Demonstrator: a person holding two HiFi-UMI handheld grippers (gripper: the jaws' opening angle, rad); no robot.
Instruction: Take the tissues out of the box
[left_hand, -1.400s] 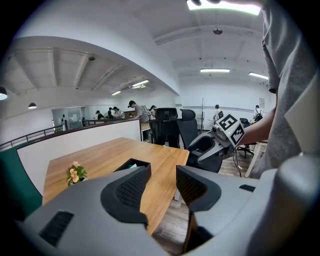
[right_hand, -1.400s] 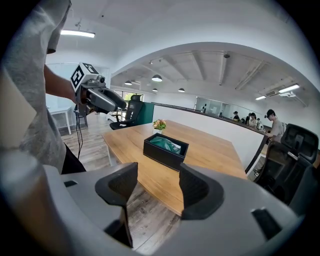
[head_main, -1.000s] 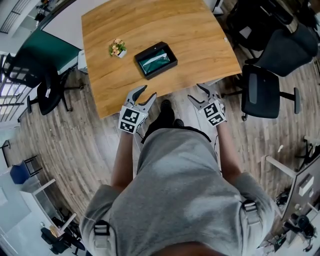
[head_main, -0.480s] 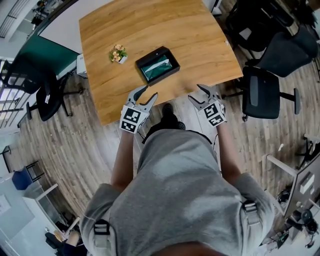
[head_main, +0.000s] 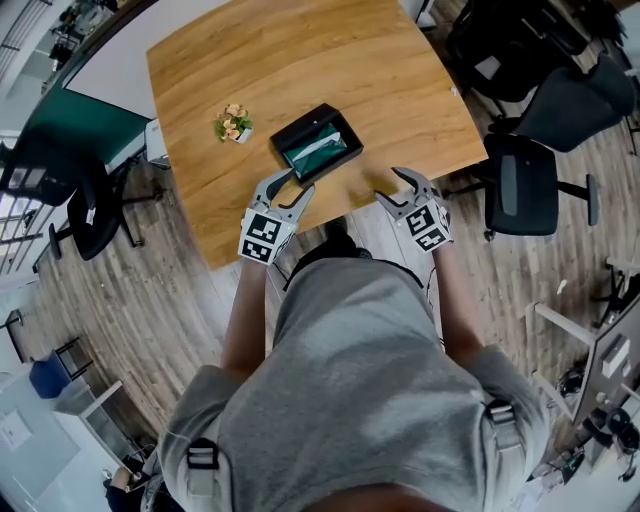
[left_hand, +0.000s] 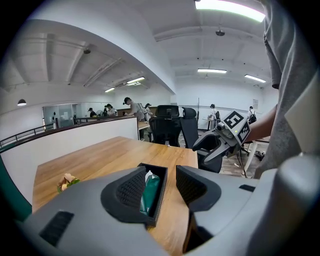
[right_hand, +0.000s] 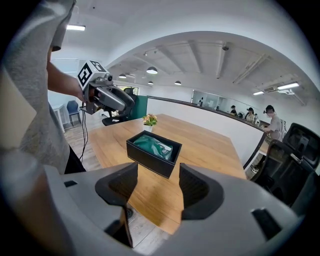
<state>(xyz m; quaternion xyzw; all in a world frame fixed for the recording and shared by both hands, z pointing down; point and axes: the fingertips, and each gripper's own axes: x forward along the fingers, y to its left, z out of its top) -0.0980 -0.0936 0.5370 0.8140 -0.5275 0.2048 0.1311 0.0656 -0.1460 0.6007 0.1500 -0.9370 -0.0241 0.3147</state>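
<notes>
A black open box (head_main: 317, 142) rests on the wooden table (head_main: 380, 70), holding a green pack of tissues (head_main: 320, 154). The same box (right_hand: 152, 152) shows ahead in the right gripper view with the tissues (right_hand: 153, 145) inside; in the left gripper view the box (left_hand: 156, 187) and tissues (left_hand: 149, 190) lie just beyond the jaws. My left gripper (head_main: 289, 188) hovers open at the table's near edge, just short of the box. My right gripper (head_main: 396, 185) is open at the near edge, right of the box. Both are empty.
A small potted flower (head_main: 234, 97) stands on the table left of the box. Black office chairs (head_main: 535, 160) stand to the right, another chair (head_main: 80, 195) to the left. Wooden floor lies under me.
Both grippers have come a little closer to the table's near edge and the box. The jaws stay open.
</notes>
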